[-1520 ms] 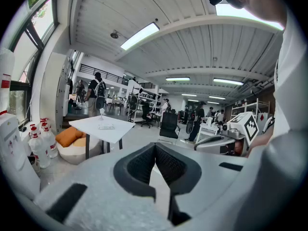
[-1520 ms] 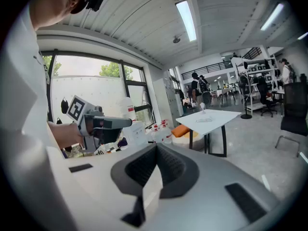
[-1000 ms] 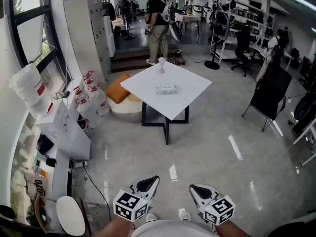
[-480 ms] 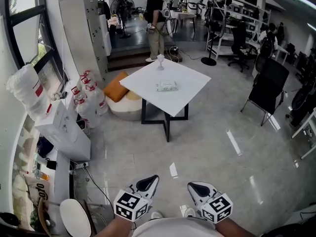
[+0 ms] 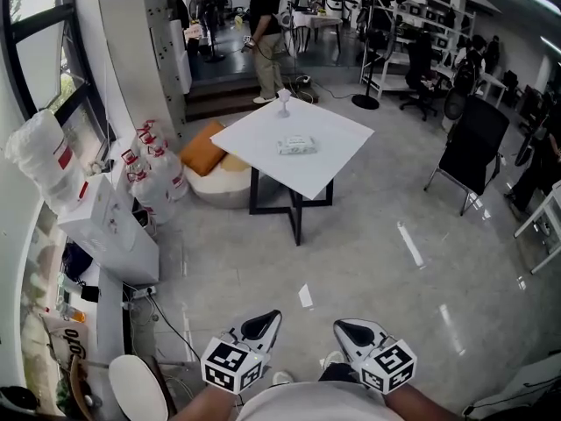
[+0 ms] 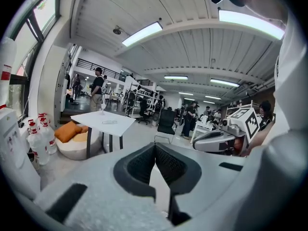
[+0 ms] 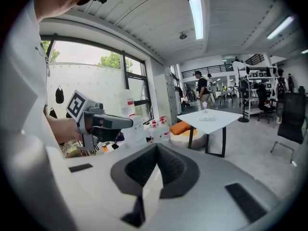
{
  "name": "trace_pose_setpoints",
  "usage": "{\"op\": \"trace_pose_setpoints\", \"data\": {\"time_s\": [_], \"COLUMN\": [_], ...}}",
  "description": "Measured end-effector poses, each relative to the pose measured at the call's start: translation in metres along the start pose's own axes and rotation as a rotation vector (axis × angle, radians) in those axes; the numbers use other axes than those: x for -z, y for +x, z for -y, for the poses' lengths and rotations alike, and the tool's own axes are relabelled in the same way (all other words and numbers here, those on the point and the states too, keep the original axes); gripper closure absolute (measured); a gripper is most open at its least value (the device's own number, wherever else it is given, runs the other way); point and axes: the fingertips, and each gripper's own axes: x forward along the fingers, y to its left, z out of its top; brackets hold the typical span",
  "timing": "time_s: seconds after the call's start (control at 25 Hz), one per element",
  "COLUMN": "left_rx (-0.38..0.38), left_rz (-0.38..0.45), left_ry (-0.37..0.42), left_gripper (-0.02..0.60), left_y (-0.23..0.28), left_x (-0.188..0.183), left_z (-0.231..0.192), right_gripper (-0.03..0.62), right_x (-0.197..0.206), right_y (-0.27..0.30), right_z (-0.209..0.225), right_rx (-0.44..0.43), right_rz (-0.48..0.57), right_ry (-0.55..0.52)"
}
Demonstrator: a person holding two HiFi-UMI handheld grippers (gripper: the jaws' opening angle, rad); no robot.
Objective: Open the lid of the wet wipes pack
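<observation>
We stand on open floor (image 5: 377, 261), with the white table (image 5: 337, 160) well ahead of both claws. The left gripper (image 5: 261, 324) and right gripper (image 5: 352, 331) hang side by side, low and close in front of us. Each has its jaws pressed together on nothing — both gripper views show the pads meeting, no obj between. We judge the step in hand to be the approach. To do it well we'd come in facing the table's near corner, keep both claws level, and spread one pair before reaching. The wet wipes pack (image 5: 296, 145) lies flat near the table's middle — far ahead of both claws, approx between their lines. A small white stemmed obj (image 5: 283, 102) stands beyond it. The lid is too small to make out.
</observation>
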Motion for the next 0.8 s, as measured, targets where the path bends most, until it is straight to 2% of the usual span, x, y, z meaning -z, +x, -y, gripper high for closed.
{"op": "trace_pose_setpoints", "data": {"time_s": [0.24, 0.48, 0.64, 0.8], "left_rx": [0.02, -0.007, -0.027, -0.034], "left_rz": [-0.01, -0.021, -0.029, -0.006], "left_ry": [-0.011, -0.018, -0.012, 0.015], "left_gripper": [0.572, 0.572, 0.572, 0.572], "left_y": [0.018, 0.048, 0.087, 0.136], "left_x": [0.006, -0.003, -0.023, -0.059], "left_z": [-0.003, -0.029, -0.051, -0.072], "right_gripper": [0.587, 0.587, 0.588, 0.588], "right_x": [0.005, -0.008, -0.032, -0.062], "right_y": [0.012, 0.042, 0.07, 0.095], "right_z": [0.017, 0.056, 0.099, 0.146], "right_rx": [0.002, -0.002, -0.018, -0.037], "right_rz": [-0.006, 0.004, 0.021, 0.049], "right_ry": [0.047, 0.064, 0.061, 0.048]}}
